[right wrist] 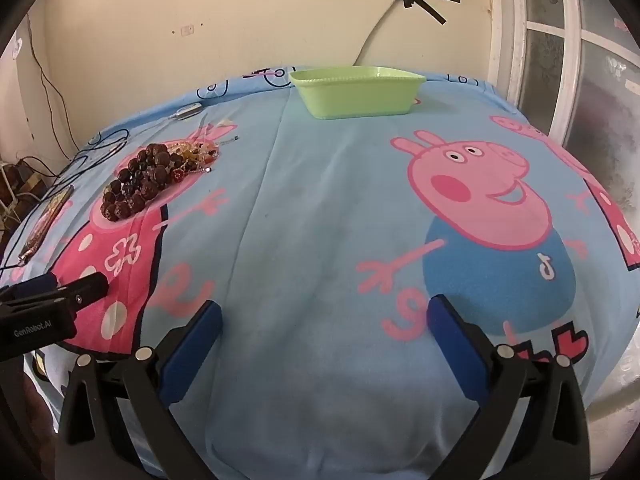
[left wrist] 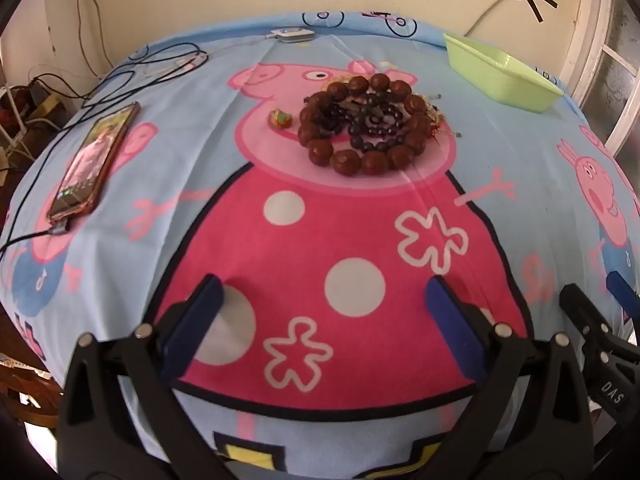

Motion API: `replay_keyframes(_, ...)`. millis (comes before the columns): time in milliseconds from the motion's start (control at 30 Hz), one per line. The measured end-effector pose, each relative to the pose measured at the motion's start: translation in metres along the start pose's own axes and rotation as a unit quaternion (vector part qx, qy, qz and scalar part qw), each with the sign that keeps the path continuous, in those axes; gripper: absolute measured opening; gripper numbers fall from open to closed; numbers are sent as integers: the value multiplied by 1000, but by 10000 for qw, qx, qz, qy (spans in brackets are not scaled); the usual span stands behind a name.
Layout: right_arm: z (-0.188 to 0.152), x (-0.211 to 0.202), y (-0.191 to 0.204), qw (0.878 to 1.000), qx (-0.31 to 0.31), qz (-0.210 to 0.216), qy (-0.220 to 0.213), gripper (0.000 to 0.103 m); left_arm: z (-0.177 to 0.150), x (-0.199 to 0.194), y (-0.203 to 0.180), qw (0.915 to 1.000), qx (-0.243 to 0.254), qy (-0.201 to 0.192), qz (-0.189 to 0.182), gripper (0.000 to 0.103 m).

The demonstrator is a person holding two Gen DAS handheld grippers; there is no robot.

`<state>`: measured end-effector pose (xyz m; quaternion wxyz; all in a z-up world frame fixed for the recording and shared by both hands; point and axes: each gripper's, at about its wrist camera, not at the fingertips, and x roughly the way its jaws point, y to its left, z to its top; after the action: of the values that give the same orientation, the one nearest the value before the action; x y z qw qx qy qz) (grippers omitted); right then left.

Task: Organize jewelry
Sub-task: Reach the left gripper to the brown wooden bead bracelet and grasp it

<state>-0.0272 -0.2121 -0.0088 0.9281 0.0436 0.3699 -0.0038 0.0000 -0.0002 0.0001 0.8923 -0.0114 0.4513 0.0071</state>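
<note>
Blue pads: left gripper (left wrist: 320, 304) and right gripper (right wrist: 324, 328) both spread wide, nothing between them, hovering over the near cloth (right wrist: 304, 240).
Beads: brown ring (left wrist: 366, 124) with dark beads (left wrist: 370, 122) heaped inside, lying mid-cloth ahead of the left gripper.
Small bits: a green-red piece (left wrist: 281, 119) just left of the ring; thin pale chains (right wrist: 196, 154) tangled behind it.
Tray: green tray (right wrist: 356, 94) at the far edge, well apart from the heap; nothing shows above its rim.
Progress: apparently nothing sorted yet; every piece looks left to move.

A cartoon-print blanket (left wrist: 120, 280) carries a bead pile (left wrist: 364, 128), a green tray (right wrist: 356, 92) and a phone (left wrist: 94, 162).
</note>
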Motion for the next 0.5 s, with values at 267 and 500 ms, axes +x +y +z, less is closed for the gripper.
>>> replay_keyframes(267,2,1,-6,9997,144,202,-87,81,4,-7,9,9973,301,-262,-616,97)
replay_keyframes(500,25,3,13,9975,-215,578,-334,73,32,-15,46,9955,227,-626,-674,92)
